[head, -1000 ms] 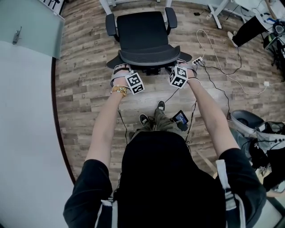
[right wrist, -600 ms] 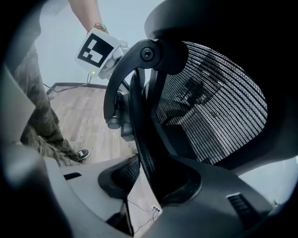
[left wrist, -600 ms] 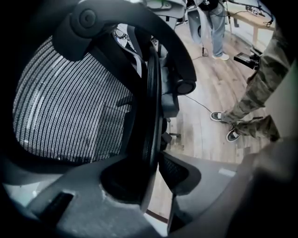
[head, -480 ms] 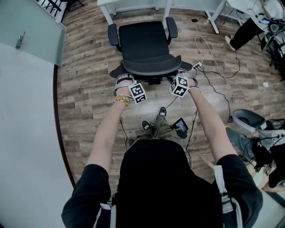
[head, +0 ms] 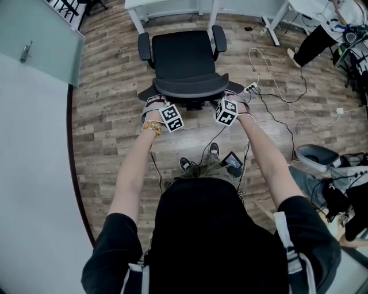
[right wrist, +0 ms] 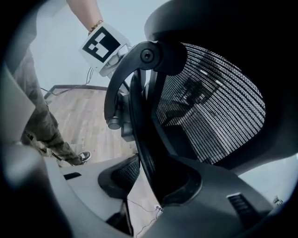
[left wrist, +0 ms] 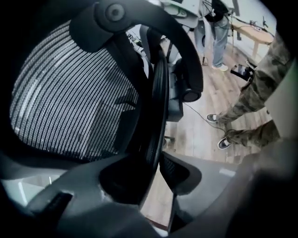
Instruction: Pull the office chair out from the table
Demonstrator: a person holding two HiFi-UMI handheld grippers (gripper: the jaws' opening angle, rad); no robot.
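Chair (head: 185,54) stood at upper centre, its backrest rim (head: 190,92) toward the person. Left gripper (left wrist: 156,160) and right gripper (right wrist: 149,179) clamped that rim. The left jaws had just opened a little.

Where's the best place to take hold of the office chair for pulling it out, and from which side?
The backrest's top rim, near both outer corners, approached from behind the office chair. Its seat faces the table, so the back is the open side, and the thin curved rim fits between jaws.
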